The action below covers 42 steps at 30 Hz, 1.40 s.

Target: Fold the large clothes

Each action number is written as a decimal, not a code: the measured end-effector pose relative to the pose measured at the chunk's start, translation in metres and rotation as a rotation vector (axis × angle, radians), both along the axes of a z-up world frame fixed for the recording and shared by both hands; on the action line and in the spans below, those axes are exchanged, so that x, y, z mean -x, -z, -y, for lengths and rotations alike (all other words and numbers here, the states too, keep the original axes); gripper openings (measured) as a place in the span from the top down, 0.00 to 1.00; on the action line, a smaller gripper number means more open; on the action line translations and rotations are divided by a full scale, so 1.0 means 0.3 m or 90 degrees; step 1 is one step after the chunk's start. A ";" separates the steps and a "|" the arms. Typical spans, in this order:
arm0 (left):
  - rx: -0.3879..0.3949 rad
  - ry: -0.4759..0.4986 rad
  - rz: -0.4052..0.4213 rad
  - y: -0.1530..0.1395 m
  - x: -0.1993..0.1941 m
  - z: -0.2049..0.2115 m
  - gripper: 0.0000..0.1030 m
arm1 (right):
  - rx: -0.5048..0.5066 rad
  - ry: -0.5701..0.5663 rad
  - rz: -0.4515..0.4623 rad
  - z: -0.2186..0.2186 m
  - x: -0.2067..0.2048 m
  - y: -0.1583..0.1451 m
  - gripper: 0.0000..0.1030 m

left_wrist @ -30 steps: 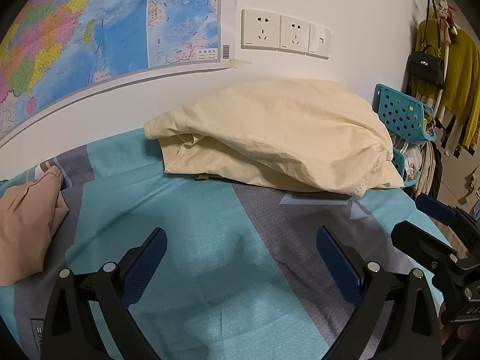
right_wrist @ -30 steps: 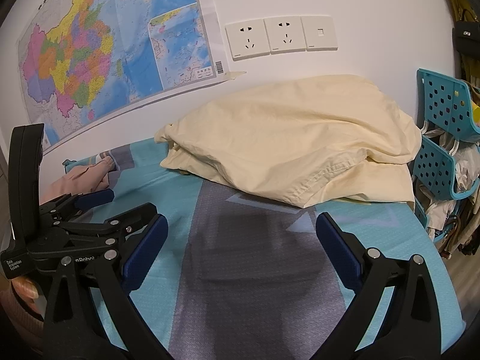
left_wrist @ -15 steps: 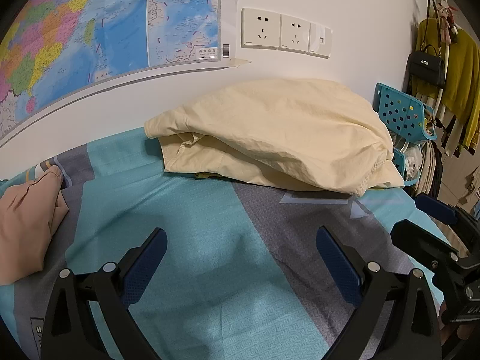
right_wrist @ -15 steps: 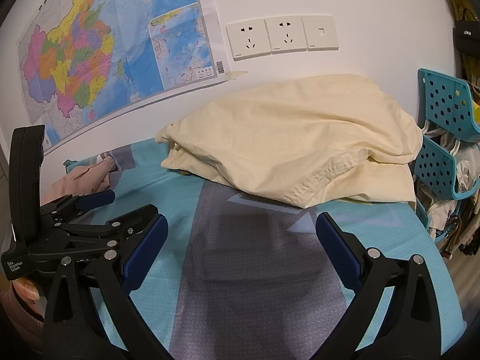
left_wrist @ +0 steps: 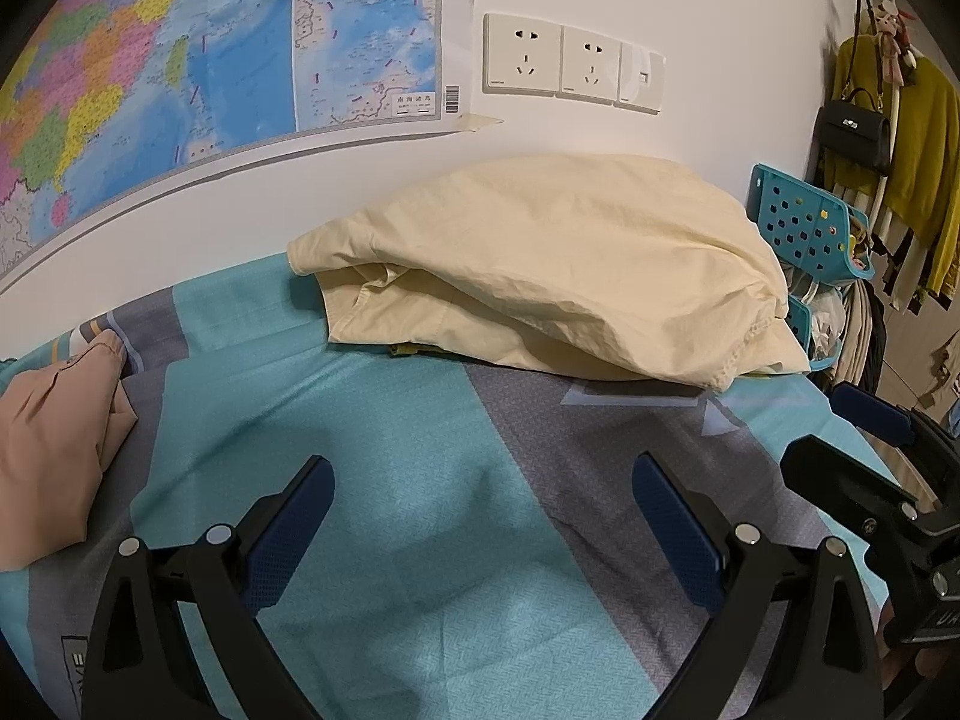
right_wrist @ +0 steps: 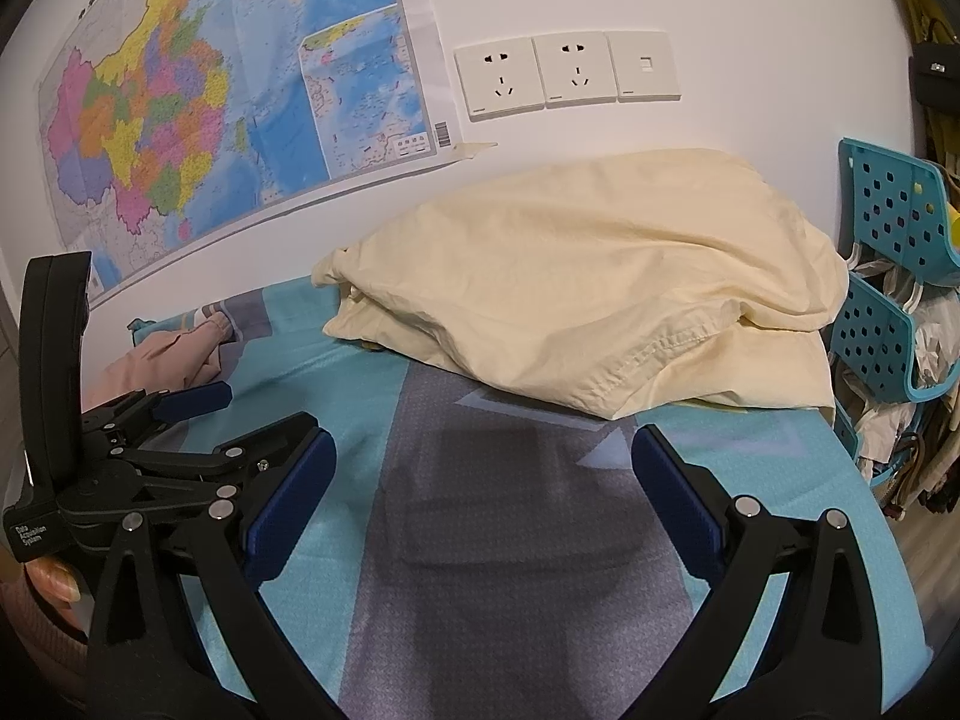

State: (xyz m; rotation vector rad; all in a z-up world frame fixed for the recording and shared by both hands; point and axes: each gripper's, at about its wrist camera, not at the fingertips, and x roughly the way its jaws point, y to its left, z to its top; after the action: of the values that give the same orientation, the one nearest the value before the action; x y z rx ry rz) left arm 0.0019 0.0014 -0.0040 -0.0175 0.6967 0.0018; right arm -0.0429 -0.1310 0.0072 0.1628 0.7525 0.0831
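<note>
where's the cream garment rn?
The cream garment lies bunched at the far edge of the bed sheet against the wall, below the wall sockets, ahead of both open tongs, with the teal basket to its right.

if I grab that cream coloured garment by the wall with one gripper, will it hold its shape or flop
Likely flop: the cream garment lies in soft wrinkled layers, so a single pinch would probably lift one layer while the rest drags on the bedsheet. It looks thin, so probably light for its bulk. Both the left gripper and the right gripper are open and empty; two grips should control it better.
</note>
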 end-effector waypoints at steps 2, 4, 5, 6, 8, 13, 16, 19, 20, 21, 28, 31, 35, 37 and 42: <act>0.001 0.000 -0.001 0.001 0.000 0.000 0.07 | -0.002 -0.002 -0.001 0.001 -0.003 0.001 0.06; 0.002 -0.002 -0.002 0.003 -0.001 -0.001 0.07 | 0.000 -0.002 -0.002 0.001 -0.006 0.002 0.06; 0.002 -0.003 -0.002 0.003 -0.002 -0.001 0.07 | -0.001 -0.003 -0.002 0.000 -0.007 0.002 0.06; 0.002 -0.003 -0.004 0.004 -0.002 -0.001 0.07 | -0.001 -0.003 -0.002 0.000 -0.008 0.002 0.06; 0.002 -0.004 -0.002 0.003 -0.003 -0.001 0.07 | 0.002 -0.002 0.000 -0.002 -0.007 0.002 0.06; 0.002 -0.004 -0.004 0.006 -0.008 -0.001 0.07 | 0.001 -0.003 -0.003 0.000 -0.009 0.003 0.06; 0.003 -0.004 -0.006 0.008 -0.011 -0.003 0.07 | 0.002 -0.003 -0.004 0.000 -0.013 0.006 0.06; 0.004 -0.005 -0.008 0.010 -0.013 -0.006 0.07 | 0.003 -0.003 -0.005 -0.001 -0.014 0.009 0.06; 0.004 -0.007 -0.008 0.010 -0.014 -0.008 0.07 | 0.005 -0.003 -0.005 -0.001 -0.015 0.010 0.06; 0.005 -0.007 -0.008 0.010 -0.013 -0.009 0.07 | 0.004 -0.004 -0.006 -0.002 -0.017 0.011 0.06; 0.005 -0.008 -0.011 0.012 -0.019 -0.011 0.07 | 0.004 -0.009 -0.008 -0.004 -0.028 0.016 0.06; 0.007 -0.010 -0.013 0.014 -0.023 -0.016 0.07 | 0.003 -0.009 -0.008 -0.003 -0.031 0.015 0.06; 0.007 -0.013 -0.015 0.016 -0.027 -0.018 0.07 | 0.005 -0.011 -0.009 -0.003 -0.036 0.015 0.06; 0.007 -0.014 -0.016 0.017 -0.031 -0.022 0.07 | 0.005 -0.012 -0.008 -0.005 -0.038 0.012 0.06; 0.011 -0.016 -0.020 0.018 -0.034 -0.031 0.07 | 0.009 -0.016 -0.009 -0.011 -0.056 0.013 0.06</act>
State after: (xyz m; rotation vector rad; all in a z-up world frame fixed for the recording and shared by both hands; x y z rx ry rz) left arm 0.0121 0.0107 -0.0094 -0.0431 0.7281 0.0195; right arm -0.0260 -0.1277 0.0032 0.1402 0.7689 0.1008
